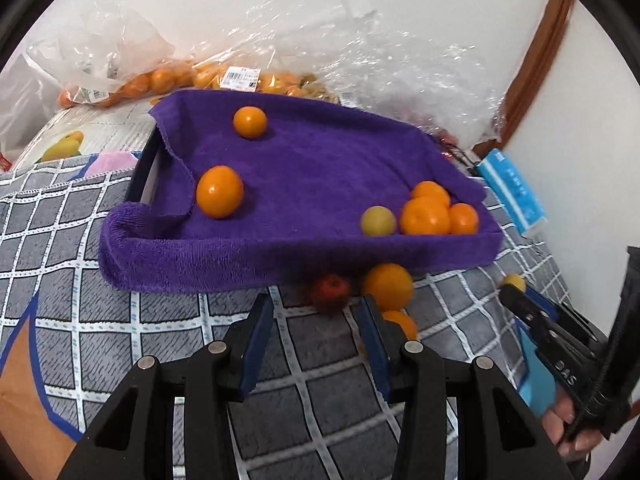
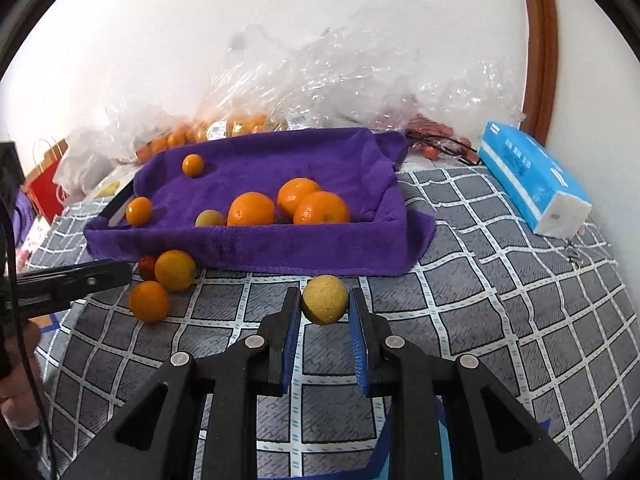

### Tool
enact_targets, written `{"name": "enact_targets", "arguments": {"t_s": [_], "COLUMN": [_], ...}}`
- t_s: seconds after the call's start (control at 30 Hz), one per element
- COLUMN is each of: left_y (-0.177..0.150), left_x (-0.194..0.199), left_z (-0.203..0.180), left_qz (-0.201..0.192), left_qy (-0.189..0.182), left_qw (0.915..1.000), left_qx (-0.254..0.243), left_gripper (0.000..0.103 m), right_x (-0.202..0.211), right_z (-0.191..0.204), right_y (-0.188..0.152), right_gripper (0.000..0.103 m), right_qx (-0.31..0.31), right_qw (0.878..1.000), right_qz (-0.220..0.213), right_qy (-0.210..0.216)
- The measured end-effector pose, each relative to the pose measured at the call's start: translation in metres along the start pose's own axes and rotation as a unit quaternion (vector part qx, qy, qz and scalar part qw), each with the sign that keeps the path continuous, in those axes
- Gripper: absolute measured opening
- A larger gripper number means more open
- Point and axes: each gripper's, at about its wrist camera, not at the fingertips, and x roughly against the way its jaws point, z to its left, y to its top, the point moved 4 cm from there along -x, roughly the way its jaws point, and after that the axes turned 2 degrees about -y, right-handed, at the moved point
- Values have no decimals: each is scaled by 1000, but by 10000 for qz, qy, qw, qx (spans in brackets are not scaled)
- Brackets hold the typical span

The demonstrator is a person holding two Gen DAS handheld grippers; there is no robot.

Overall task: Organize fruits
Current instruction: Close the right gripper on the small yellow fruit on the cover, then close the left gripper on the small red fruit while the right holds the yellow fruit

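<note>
Yellow-green fruit (image 2: 325, 299) is gripped between the 2 blue-padded fingers of the right claw (image 2: 325, 305), held just in front of the purple-towel-lined tray (image 2: 248, 248), above the grey checked cloth (image 2: 500, 280). 3 oranges (image 2: 320, 209) and a pale fruit (image 2: 209, 218) are grouped in the tray; 2 small oranges (image 2: 139, 211) lie apart at its left. The left claw (image 1: 316, 312) is spread wide, holding nothing, aimed at a red fruit (image 1: 330, 292) beside 2 oranges (image 1: 387, 286).
</note>
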Motion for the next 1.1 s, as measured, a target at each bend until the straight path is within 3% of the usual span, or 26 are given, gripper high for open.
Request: {"name": "enact_targets", "arguments": {"t_s": [0.53, 0.67, 0.9, 1.1], "left_y": [7, 6, 2, -3], "left_x": [-20, -21, -14, -6], "left_z": [-12, -10, 1, 7], "left_qz": [77, -24, -76, -128], "left_qy": [403, 486, -10, 16], "left_qw": [9991, 9988, 9994, 9990], "left_qx": [93, 77, 352, 428], "left_gripper": [38, 24, 24, 24], "right_x": [-4, -6, -5, -2], "right_z": [5, 6, 6, 6], "right_y": [-4, -5, -5, -4], "right_gripper": [24, 24, 24, 24], "right_qx": [123, 158, 162, 141], "right_qw": [9998, 9996, 9997, 9998], "right_qz": [151, 201, 160, 89], "right_qy": [-89, -80, 20, 142]}}
